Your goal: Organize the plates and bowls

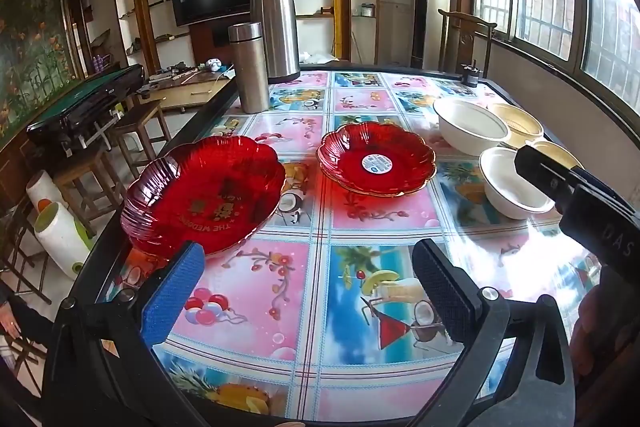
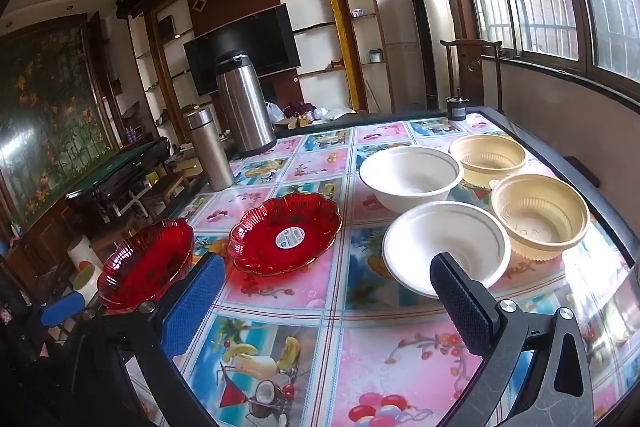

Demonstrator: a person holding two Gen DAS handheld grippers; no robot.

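Two red scalloped glass plates lie on the picture-print table. One red plate (image 1: 204, 195) (image 2: 148, 267) is close to the left edge, the other, a stickered red plate (image 1: 376, 157) (image 2: 286, 233), is mid-table. At the right stand two white bowls, near (image 1: 512, 183) (image 2: 446, 247) and far (image 1: 470, 125) (image 2: 410, 175), and two yellow ribbed bowls (image 2: 540, 219) (image 2: 488, 155). My left gripper (image 1: 308, 287) is open and empty, just short of the left plate. My right gripper (image 2: 328, 299) is open and empty, its right finger (image 2: 460, 299) over the near white bowl's front rim.
A steel flask (image 1: 248, 67) and a taller steel jug (image 1: 276, 27) stand at the far left of the table (image 1: 360, 307). A small dark jar (image 1: 470, 75) sits at the far right corner. Wooden stools (image 1: 136, 131) and white rolls (image 1: 60, 235) crowd the floor at the left.
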